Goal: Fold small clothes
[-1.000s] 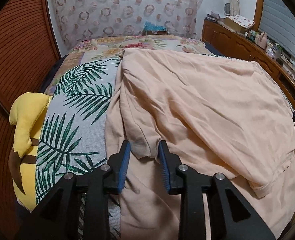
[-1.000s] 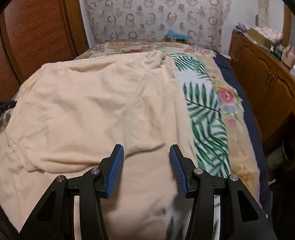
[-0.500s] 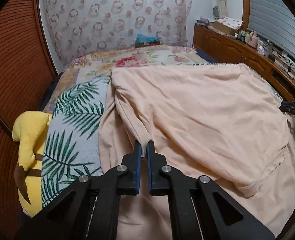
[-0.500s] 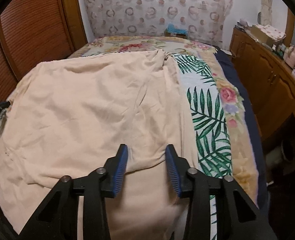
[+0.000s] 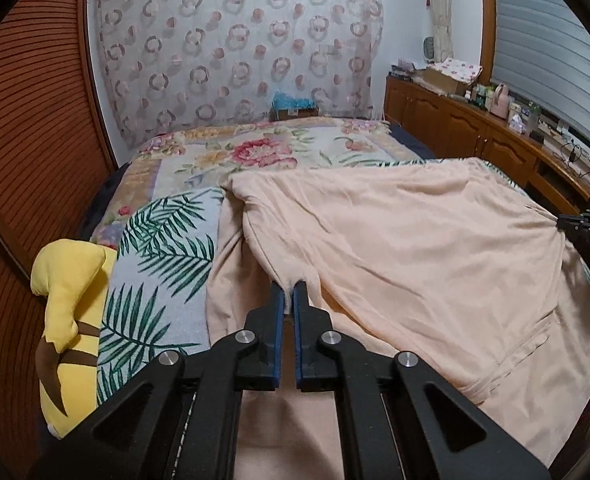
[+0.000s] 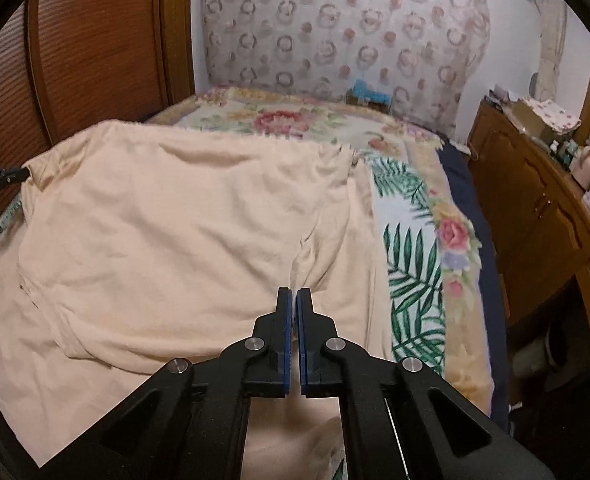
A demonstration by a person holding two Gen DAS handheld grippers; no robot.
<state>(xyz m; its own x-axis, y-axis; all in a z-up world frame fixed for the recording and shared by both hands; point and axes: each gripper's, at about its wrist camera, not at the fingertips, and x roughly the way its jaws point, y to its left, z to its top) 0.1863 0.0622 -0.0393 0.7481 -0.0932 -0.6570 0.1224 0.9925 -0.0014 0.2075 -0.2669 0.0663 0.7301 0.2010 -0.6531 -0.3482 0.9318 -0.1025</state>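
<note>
Left gripper point(image 5: 289, 286) now pinched on sleeve cuff of peach shirt point(image 5: 415, 256); one second ago jaws were spread around it. Shirt lies on floral blanket point(image 5: 167, 248), yellow plush toy point(image 5: 71, 312) beside.
Right gripper point(image 6: 294, 292), earlier wide apart, now clamped on shirt point(image 6: 175, 232) fold near palm-leaf blanket point(image 6: 411, 248).

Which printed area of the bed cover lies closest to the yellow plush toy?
The green palm-leaf panel, directly beside the yellow plush toy. The rose-flower area lies farther up the bed, beyond the peach garment.
</note>
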